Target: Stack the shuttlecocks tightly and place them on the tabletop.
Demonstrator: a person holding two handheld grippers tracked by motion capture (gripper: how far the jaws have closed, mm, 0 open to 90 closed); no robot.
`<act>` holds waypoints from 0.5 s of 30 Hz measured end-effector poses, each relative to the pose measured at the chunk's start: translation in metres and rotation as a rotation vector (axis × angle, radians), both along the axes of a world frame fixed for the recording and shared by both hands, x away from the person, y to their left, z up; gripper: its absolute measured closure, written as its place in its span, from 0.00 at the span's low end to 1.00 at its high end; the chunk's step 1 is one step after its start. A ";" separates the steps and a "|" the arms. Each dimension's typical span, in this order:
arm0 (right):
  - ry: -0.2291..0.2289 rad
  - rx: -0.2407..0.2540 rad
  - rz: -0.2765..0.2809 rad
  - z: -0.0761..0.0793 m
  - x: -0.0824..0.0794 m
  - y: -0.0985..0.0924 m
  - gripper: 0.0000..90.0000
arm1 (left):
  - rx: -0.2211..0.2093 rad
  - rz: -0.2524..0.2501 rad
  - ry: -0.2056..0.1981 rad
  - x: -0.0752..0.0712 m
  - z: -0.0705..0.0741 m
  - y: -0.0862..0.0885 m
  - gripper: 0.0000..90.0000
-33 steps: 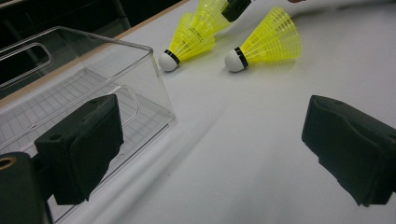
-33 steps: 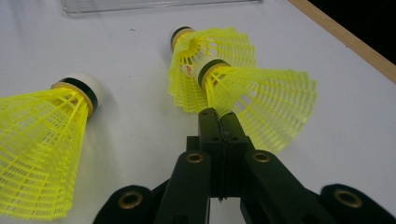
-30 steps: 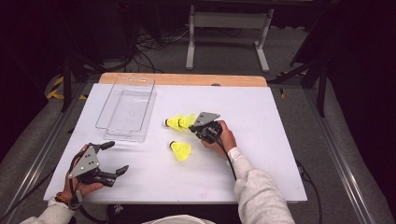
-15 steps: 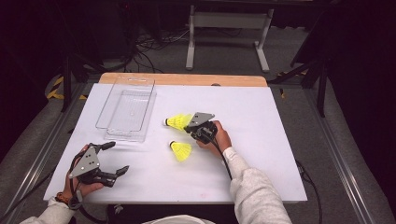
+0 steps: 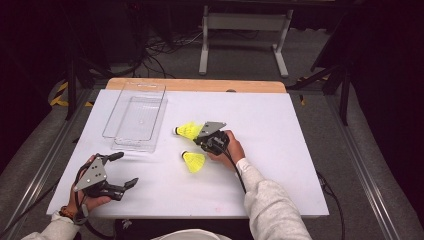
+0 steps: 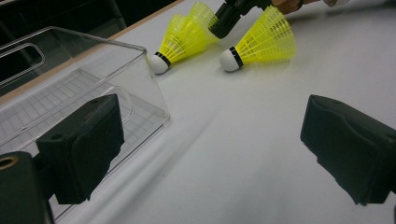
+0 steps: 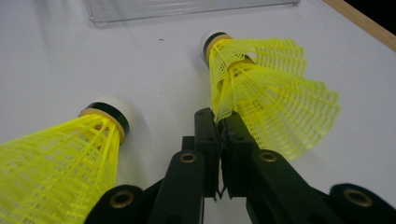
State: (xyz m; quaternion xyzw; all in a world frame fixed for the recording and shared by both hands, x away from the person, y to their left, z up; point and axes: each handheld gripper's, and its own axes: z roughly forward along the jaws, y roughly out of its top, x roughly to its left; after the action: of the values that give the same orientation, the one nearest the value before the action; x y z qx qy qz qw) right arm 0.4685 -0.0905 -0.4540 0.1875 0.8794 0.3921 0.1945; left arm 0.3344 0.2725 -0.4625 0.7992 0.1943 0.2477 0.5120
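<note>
Two yellow shuttlecocks lie on the white table. On the far shuttlecock (image 5: 189,130) (image 7: 266,88) (image 6: 184,35) my right gripper (image 5: 201,136) (image 7: 220,123) (image 6: 224,25) is shut, pinching the skirt's edge. Its jaws have just eased open a hair, with the skirt still between them. The near shuttlecock (image 5: 194,161) (image 7: 70,154) (image 6: 264,39) lies free just beside that gripper. My left gripper (image 5: 127,169) (image 6: 210,144) rests open at the table's front left, with nothing between its jaws.
A clear plastic tray (image 5: 112,117) (image 6: 140,93) (image 7: 163,9) stands empty at the back left, just left of the shuttlecocks. A wooden strip (image 5: 200,85) runs along the table's far edge. Cables trail from both grippers.
The right hand has edged slightly left toward the far shuttlecock. Both shuttlecocks and the left gripper stay where they were.
</note>
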 end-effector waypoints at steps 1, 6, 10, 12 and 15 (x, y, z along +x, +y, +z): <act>0.002 -0.002 -0.004 -0.001 0.000 0.000 0.94 | 0.000 -0.001 0.000 0.000 0.000 0.000 0.08; 0.009 -0.005 -0.016 -0.002 0.001 0.000 0.91 | 0.004 -0.001 -0.002 0.000 0.000 -0.001 0.08; 0.016 -0.010 -0.016 -0.003 0.001 0.000 0.88 | 0.000 0.002 -0.001 0.001 -0.001 0.000 0.08; 0.018 -0.011 -0.021 -0.004 0.002 0.000 0.90 | 0.000 0.002 0.001 0.001 -0.001 0.000 0.08; 0.024 -0.019 0.000 -0.003 0.001 0.001 1.00 | 0.004 0.000 0.001 0.000 -0.001 -0.001 0.08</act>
State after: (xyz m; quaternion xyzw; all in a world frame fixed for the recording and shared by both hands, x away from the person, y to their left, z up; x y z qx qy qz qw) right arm 0.4693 -0.0899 -0.4575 0.1904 0.8854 0.3814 0.1855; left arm 0.3345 0.2715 -0.4631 0.8004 0.1937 0.2477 0.5104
